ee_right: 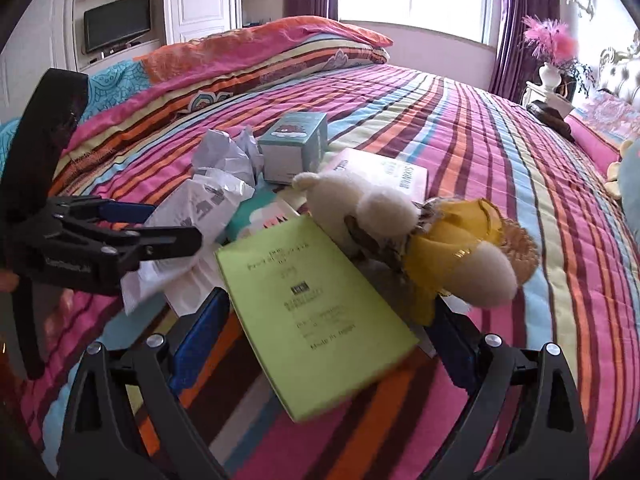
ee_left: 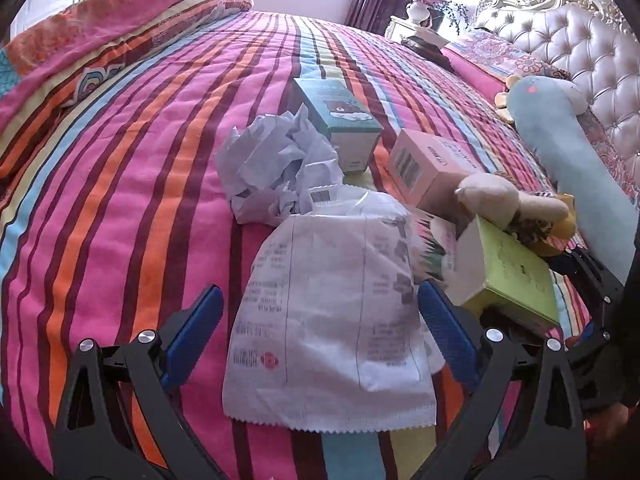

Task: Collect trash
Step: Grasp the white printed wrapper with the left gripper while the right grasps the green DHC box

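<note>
A pile of trash lies on the striped bed. In the left wrist view a flat white receipt (ee_left: 328,320) lies between the open fingers of my left gripper (ee_left: 320,312), with crumpled white paper (ee_left: 276,168) behind it. A teal box (ee_left: 340,116), a pink box (ee_left: 428,168) and a green box (ee_left: 512,276) lie further back. In the right wrist view my right gripper (ee_right: 324,320) is open around the green box (ee_right: 316,312). A plush toy (ee_right: 404,220) rests on the box's far edge. My left gripper (ee_right: 132,232) shows at the left over the receipt (ee_right: 192,208).
A folded quilt (ee_right: 260,52) lies at the bed's far side. A long blue plush (ee_left: 568,160) lies by the tufted headboard (ee_left: 592,48). A nightstand with a vase of pink feathers (ee_right: 552,68) stands by the window. The striped bedspread (ee_left: 120,200) spreads to the left.
</note>
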